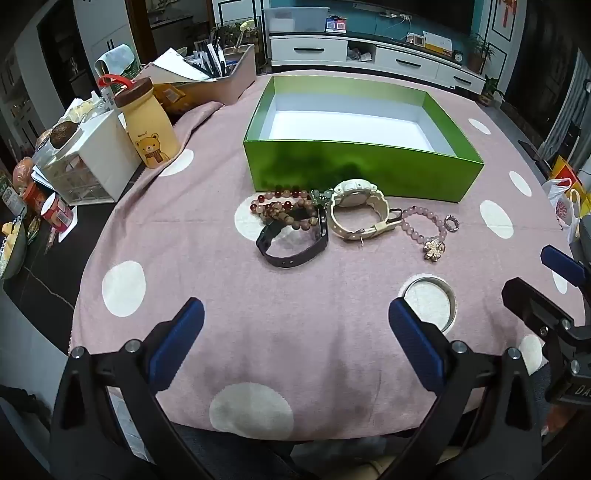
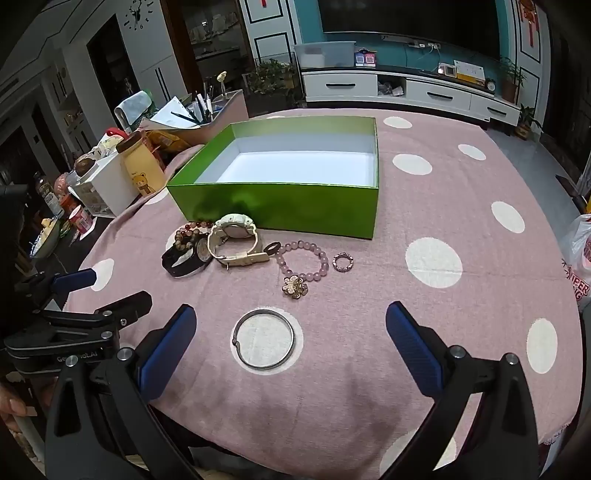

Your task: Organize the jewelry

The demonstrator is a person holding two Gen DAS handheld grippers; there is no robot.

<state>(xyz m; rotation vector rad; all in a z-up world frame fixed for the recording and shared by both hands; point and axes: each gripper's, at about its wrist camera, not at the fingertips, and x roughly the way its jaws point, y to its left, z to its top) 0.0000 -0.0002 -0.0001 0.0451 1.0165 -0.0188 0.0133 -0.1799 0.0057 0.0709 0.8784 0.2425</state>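
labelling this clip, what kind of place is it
Most likely a home living or dining room: a white TV cabinet against the far wall, a wall clock, and a table under a pink polka-dot cloth crowded with household clutter.

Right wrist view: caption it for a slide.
Open right gripper above a silver bangle; watches, bead bracelets and a ring lie before an empty green box.
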